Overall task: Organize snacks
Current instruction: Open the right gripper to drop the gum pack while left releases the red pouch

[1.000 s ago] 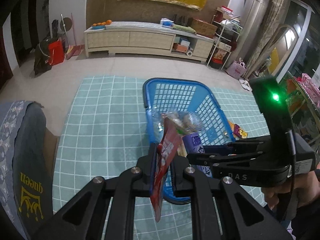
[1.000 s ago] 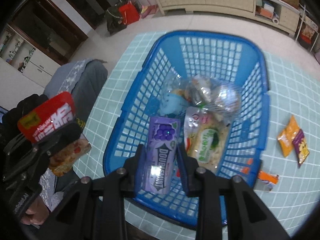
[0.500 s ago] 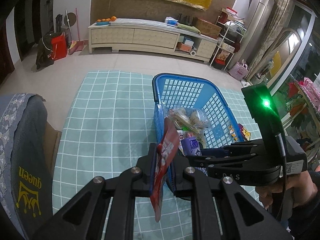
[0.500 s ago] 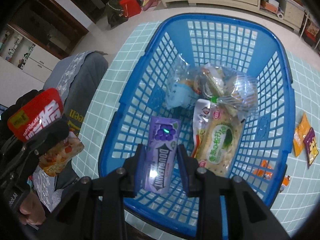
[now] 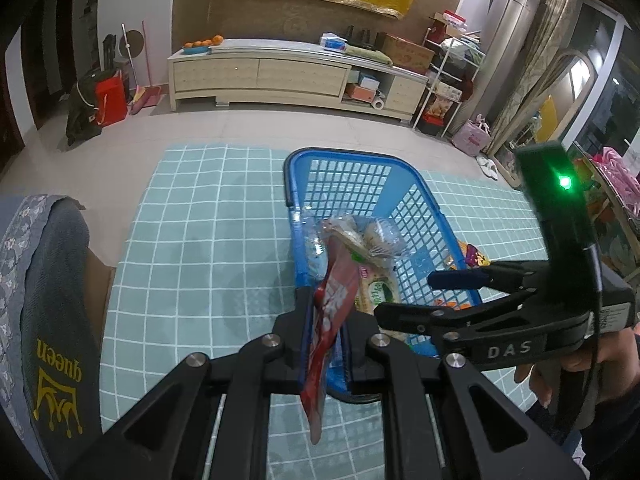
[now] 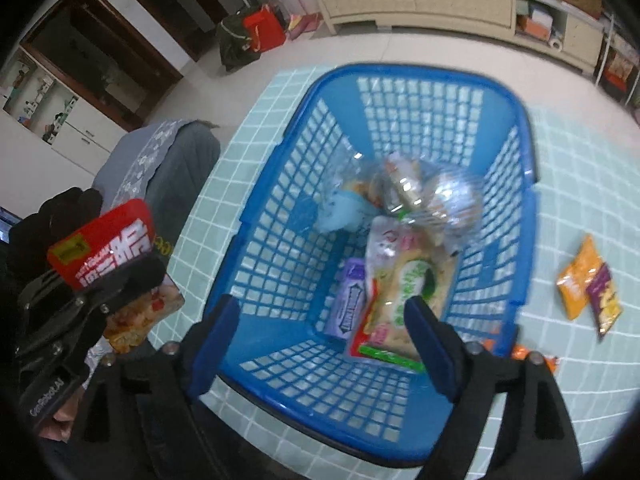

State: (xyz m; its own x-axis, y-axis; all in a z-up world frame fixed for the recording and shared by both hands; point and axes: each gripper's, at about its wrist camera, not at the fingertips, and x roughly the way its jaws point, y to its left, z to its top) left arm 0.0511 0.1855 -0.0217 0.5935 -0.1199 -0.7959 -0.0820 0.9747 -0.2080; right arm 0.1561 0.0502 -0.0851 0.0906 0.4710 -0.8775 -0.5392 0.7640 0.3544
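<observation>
Purple gum pack (image 6: 347,307) has left the right gripper (image 6: 324,340) since the earlier frame: it was pinched between the jaws, now lies on the floor of the blue basket (image 6: 276,208), lower centre of the right wrist frame. Right jaws are opening, spread wide, nothing between them; blue pads sit over the basket's near rim, contact with the rim not clear.

Left gripper (image 5: 325,332) unchanged: jaws pressed together, pinching a red snack packet (image 5: 330,332) edge-on, bottom centre of the left wrist frame. Packet hangs below the pads and sticks up above them. In the right wrist view the same packet shows at left edge, red with white lettering, clamped.

Beside the gum pack, touching it, a white-and-green snack bag (image 6: 404,300). Behind these, mid-basket, a clear crinkled bag (image 6: 420,200) of rolls and a light blue item (image 6: 340,212), blurred.

Outside the basket, right of frame on the teal checked mat (image 6: 580,184): orange packet (image 6: 576,280) with a purple-and-yellow packet (image 6: 606,300) overlapping it. An orange bit shows just past the basket's lower right corner, too hidden to identify. Lower left, under the left gripper, another printed snack bag (image 6: 140,316).

Grey cushion (image 5: 48,320) with "queen" print, left edge of left wrist frame. Far back: cream low cabinet (image 5: 280,76) along the wall.
</observation>
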